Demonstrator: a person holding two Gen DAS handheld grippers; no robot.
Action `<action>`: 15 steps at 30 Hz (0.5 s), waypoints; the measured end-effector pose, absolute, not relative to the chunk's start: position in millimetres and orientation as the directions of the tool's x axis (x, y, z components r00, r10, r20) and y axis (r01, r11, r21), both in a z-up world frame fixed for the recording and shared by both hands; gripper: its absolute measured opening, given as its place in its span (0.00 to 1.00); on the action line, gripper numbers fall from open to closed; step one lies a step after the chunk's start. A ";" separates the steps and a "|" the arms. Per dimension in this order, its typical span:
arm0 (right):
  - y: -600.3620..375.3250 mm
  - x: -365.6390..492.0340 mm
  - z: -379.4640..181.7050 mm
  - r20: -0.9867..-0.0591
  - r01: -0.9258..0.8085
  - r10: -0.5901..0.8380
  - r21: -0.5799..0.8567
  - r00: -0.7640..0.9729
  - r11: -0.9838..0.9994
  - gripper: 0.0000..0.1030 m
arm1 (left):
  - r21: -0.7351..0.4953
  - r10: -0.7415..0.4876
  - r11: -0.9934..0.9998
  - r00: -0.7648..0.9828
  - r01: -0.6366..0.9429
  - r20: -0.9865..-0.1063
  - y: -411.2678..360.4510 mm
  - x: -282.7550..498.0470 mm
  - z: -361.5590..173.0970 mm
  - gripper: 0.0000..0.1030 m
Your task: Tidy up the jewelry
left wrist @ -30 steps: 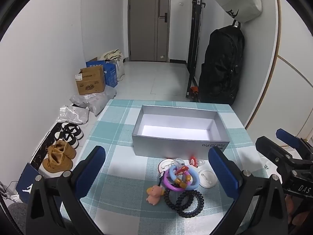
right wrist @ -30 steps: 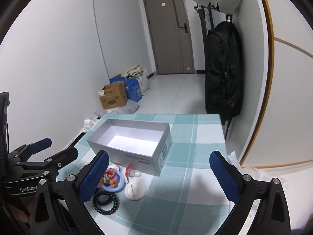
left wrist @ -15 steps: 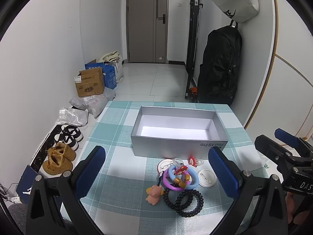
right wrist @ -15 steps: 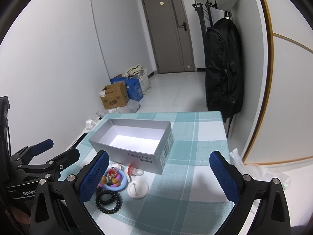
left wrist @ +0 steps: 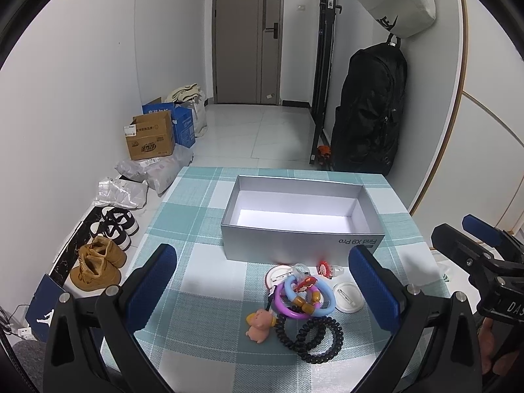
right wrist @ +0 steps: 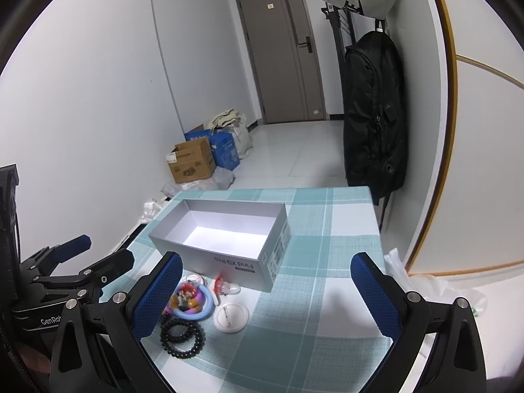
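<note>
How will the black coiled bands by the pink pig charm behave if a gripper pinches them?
The black coiled bands look springy, so they would likely squash and stretch. Two loops overlap, so both may lift together. They lie flat; rolling seems unlikely.

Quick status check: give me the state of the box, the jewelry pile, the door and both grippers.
Silver cardboard box: open, empty.
Blue plastic ring: on the checked tablecloth, outside the box.
Black coiled hair ties: on the cloth, unsorted.
White round badge: pin side up.
Grey door: shut.
Left gripper: open, empty.
Right gripper: open, empty.
</note>
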State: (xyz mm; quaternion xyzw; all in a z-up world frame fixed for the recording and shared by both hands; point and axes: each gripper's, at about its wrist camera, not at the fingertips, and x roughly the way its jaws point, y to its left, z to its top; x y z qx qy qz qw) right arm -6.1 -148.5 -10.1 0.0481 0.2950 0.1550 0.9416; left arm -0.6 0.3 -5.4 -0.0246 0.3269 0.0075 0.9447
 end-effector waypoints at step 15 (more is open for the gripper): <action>-149.6 -5.9 -10.4 -0.540 -0.264 0.323 0.185 0.778 0.947 1.00 | -0.053 -0.015 0.998 0.784 -0.022 -0.621 2.4 -0.2 -7.2 0.99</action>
